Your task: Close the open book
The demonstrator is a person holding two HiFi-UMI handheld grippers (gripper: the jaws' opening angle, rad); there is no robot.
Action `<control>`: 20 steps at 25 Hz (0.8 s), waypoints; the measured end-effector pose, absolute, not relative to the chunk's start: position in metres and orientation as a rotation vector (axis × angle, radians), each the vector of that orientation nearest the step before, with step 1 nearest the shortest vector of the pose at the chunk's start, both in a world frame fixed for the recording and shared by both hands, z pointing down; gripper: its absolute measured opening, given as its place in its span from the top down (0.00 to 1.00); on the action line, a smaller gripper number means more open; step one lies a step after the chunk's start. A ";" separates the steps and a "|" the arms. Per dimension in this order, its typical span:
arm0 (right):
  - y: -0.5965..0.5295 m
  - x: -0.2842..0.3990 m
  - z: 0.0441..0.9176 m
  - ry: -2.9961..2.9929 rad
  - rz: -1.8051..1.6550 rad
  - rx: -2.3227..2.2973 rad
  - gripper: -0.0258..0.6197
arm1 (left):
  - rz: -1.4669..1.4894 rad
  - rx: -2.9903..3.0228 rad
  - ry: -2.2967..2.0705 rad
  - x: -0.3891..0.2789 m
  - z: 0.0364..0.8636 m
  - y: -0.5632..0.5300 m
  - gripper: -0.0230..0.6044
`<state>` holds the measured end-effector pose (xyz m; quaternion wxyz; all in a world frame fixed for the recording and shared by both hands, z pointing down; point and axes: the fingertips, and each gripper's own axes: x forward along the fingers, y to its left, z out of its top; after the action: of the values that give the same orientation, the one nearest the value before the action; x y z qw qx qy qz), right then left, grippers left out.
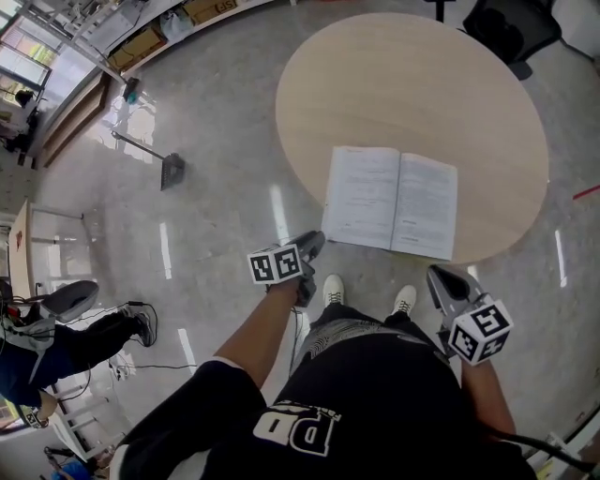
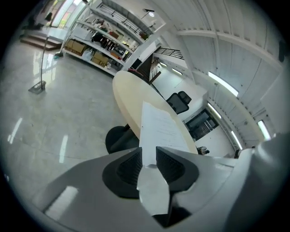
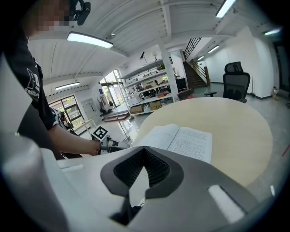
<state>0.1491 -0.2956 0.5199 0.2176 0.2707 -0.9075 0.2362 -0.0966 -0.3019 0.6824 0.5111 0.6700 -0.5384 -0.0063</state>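
While the book lay open and flat on the round surface, close to the edge nearest the person, both tools were held just outside that edge, above the floor. The left tool pointed at the book's near left corner but did not touch it. Its jaws stood partly open with a small gap, and nothing was in the gap; the left page only showed further on through it. The right tool was near the book's near right corner, also apart from it. Its jaws were closed tip to tip and held nothing. Both pages faced up, with print on them, and the fold ran away from the person. A black chair stood at the far side of the surface. The person's white shoes showed on the floor between the two tools
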 end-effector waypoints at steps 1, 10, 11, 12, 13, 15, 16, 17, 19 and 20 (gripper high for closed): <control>-0.294 0.150 0.520 -2.510 0.654 0.761 0.95 | -0.053 1.591 -1.267 -0.095 0.686 -0.303 0.78; -0.297 0.175 0.520 -2.477 0.698 0.921 0.95 | -0.245 1.414 -1.153 -0.099 0.715 -0.310 0.65; -0.297 0.176 0.520 -2.474 0.698 0.923 0.95 | -0.240 1.410 -1.149 -0.099 0.717 -0.310 0.65; -0.297 0.176 0.520 -2.472 0.698 0.923 0.95 | -0.240 1.410 -1.141 -0.098 0.718 -0.309 0.65; -0.296 0.175 0.519 -2.471 0.698 0.922 0.95 | -0.245 1.413 -1.130 -0.096 0.717 -0.309 0.65; -0.295 0.174 0.518 -2.472 0.696 0.918 0.95 | -0.272 1.425 -1.107 -0.092 0.712 -0.310 0.71; -0.296 0.173 0.518 -2.473 0.693 0.913 0.95 | -0.286 1.431 -1.101 -0.091 0.709 -0.311 0.81; -0.296 0.172 0.517 -2.475 0.689 0.908 0.95 | -0.297 1.433 -1.101 -0.091 0.708 -0.311 0.83; -0.297 0.171 0.516 -2.480 0.680 0.899 0.95 | -0.311 1.436 -1.105 -0.092 0.706 -0.311 0.90; -0.298 0.171 0.516 -2.482 0.676 0.894 0.95 | -0.319 1.440 -1.103 -0.092 0.704 -0.311 0.92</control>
<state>0.1706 -0.2981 0.5159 0.2074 0.3212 -0.8915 0.2428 -0.0919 -0.3106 0.7041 0.6051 0.6224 -0.4769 -0.1380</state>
